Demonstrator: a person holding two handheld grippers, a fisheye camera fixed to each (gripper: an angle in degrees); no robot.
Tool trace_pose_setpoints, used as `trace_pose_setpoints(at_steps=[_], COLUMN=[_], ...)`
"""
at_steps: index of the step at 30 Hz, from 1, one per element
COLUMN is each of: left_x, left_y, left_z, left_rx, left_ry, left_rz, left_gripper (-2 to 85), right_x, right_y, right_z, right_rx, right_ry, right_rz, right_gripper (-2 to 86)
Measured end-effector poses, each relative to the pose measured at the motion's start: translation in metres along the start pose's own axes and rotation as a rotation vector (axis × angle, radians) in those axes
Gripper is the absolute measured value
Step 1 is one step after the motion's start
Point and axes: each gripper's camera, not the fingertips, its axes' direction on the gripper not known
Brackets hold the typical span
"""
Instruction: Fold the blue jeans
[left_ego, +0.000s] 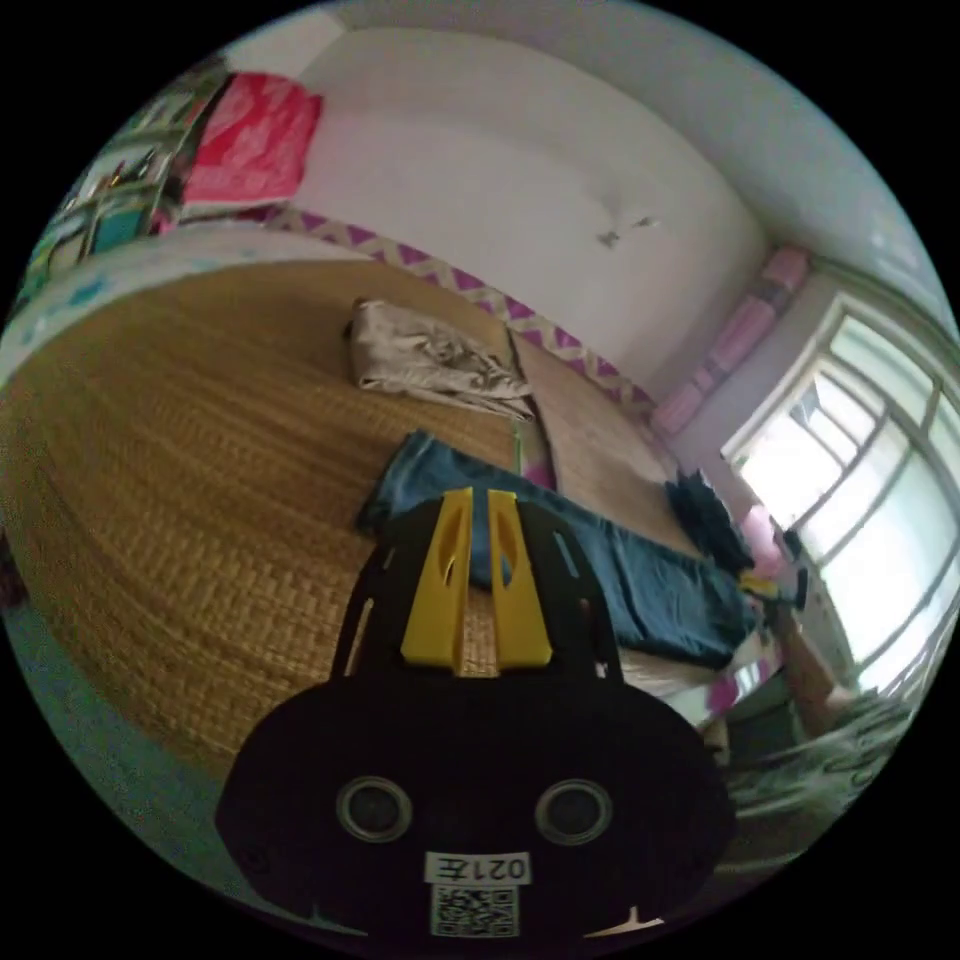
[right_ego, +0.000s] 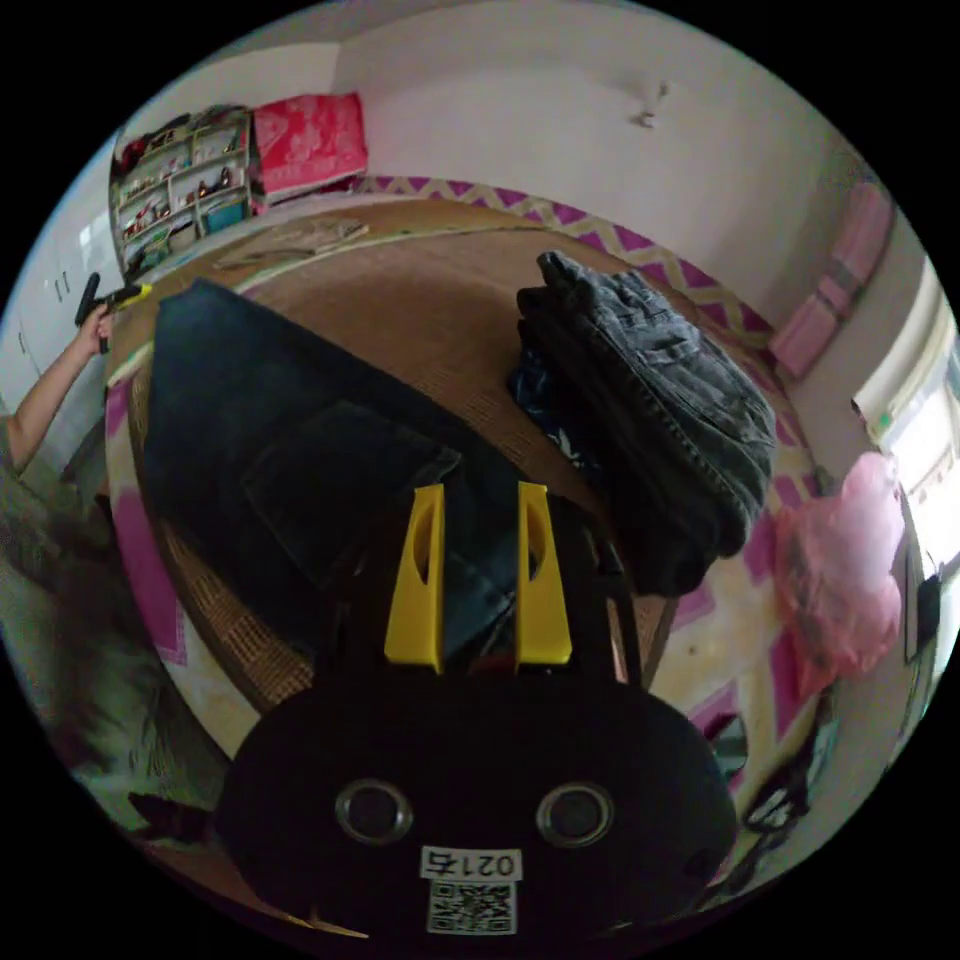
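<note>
Jeans (left_ego: 620, 575) were laid lengthwise across a woven bed mat (left_ego: 200, 450). Both tools, left (left_ego: 478, 520) and right (right_ego: 480, 515), were held open, empty. Opposite ends should probably be gripped squarely.

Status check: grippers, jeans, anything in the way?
Left hand-held gripper nearly shut, empty. Right hand-held gripper open above blue jeans, laid out flat. Dark folded pile beside them.

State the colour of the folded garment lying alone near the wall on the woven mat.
Beige folded garment, clearest in the left gripper view.
</note>
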Motion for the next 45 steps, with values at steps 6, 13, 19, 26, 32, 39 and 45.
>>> trace_pose_setpoints(at_steps=[6,13,19,26,32,39,45], left_x=[0.070,0.093,0.106,0.113,0.107,0.072,0.031], left_y=[-0.025,-0.041,-0.033,-0.010,0.028,0.145,0.229], left_z=[0.067,0.135,0.168,0.121,-0.027,-0.153,-0.117], left_rx=[-0.198,-0.366,-0.508,-0.337,-0.026,-0.053,-0.194], left_ry=[0.100,0.063,0.004,-0.061,0.143,0.346,0.258], left_rz=[0.380,0.540,0.715,0.797,0.768,0.770,0.541], left_gripper=[10.7,12.5,11.6,-0.7,-0.9,-1.0,-1.0], right_x=[0.042,0.054,0.055,0.049,0.017,-0.068,-0.093], right_y=[-0.064,-0.088,-0.076,-0.064,-0.008,0.138,0.213], right_z=[0.040,0.064,0.035,-0.002,-0.113,-0.188,-0.114], right_rx=[-0.148,-0.253,-0.130,-0.045,0.213,0.230,0.086], right_ry=[-0.219,-0.326,-0.325,-0.303,-0.300,-0.394,-0.479], right_rz=[-0.081,-0.152,-0.165,-0.148,-0.186,-0.313,-0.125], right_gripper=[12.3,4.9,-0.4,-0.8,-0.9,-1.0,-0.9])
